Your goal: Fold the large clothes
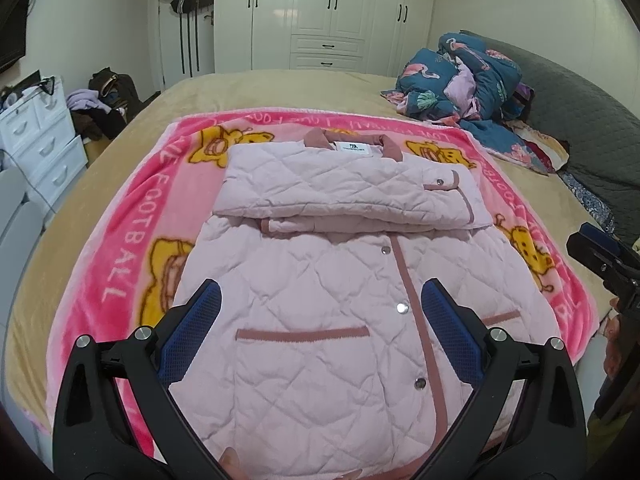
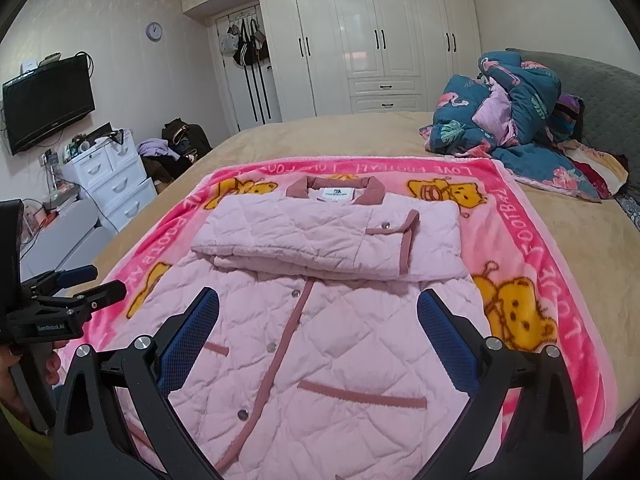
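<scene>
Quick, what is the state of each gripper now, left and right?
Left gripper: open, holding nothing, above the pink quilted jacket.
Right gripper: open, holding nothing, above the same jacket.

Bare tan bed (image 2: 340, 136) lies open beyond the pink blanket (image 2: 532, 240) | crumpled teal quilt (image 2: 516, 112) blocks the far right corner | white drawers (image 2: 116, 184) crowd the bed's left side
</scene>
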Action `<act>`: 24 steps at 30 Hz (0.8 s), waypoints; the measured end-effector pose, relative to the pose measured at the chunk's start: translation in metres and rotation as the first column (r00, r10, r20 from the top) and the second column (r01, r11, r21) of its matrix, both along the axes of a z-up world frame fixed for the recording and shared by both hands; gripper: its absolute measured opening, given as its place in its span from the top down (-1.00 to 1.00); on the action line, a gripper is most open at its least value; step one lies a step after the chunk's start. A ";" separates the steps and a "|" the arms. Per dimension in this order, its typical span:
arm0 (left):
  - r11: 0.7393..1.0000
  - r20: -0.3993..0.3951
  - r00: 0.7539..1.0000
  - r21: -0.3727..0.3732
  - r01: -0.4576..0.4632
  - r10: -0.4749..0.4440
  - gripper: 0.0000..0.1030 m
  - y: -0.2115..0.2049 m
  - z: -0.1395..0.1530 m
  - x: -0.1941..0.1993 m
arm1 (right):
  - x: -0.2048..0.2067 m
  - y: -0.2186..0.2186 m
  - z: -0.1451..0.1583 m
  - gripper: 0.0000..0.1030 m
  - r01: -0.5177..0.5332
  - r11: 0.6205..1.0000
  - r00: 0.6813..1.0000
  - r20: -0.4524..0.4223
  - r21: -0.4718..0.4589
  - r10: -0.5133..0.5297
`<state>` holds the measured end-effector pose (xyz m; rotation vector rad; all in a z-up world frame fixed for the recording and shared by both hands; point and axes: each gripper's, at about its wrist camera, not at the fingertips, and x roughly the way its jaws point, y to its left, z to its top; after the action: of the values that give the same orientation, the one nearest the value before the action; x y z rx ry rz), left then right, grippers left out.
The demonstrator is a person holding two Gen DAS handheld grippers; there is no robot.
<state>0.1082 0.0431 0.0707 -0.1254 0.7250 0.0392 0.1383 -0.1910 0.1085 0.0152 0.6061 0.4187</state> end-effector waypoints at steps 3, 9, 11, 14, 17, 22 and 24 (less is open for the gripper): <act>1.000 -0.003 1.000 -0.008 -0.009 0.009 -0.82 0.002 -0.007 -0.008 | -0.008 -0.003 -0.008 -0.92 -0.002 1.000 1.000 -0.008 -0.004 0.002; 1.000 -0.009 1.000 0.005 -0.019 0.019 -0.82 0.001 -0.022 -0.020 | -0.019 -0.010 -0.027 -0.92 0.003 1.000 0.999 -0.032 -0.016 -0.003; 1.000 -0.012 1.000 0.008 -0.021 0.021 -0.82 0.002 -0.028 -0.024 | -0.023 -0.014 -0.033 -0.92 0.007 1.000 0.999 -0.041 -0.017 -0.008; 1.000 -0.022 0.999 0.012 -0.023 0.023 -0.82 0.002 -0.035 -0.028 | -0.028 -0.019 -0.041 -0.92 0.016 1.000 0.999 -0.051 -0.023 -0.017; 1.000 -0.031 0.999 0.015 -0.024 0.025 -0.82 0.002 -0.042 -0.032 | -0.033 -0.025 -0.049 -0.92 0.025 0.999 0.998 -0.063 -0.025 -0.026; 0.999 -0.049 0.998 0.021 -0.025 0.026 -0.82 0.004 -0.054 -0.037 | -0.037 -0.033 -0.059 -0.92 0.036 0.999 0.996 -0.080 -0.039 -0.039; 0.999 -0.056 0.998 0.020 -0.027 0.028 -0.82 0.006 -0.059 -0.039 | -0.039 -0.036 -0.064 -0.92 0.038 0.998 0.995 -0.089 -0.046 -0.042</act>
<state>0.0690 0.0488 0.0117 -0.1158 0.7791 0.0759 0.0993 -0.2267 0.0442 0.0039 0.7028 0.3673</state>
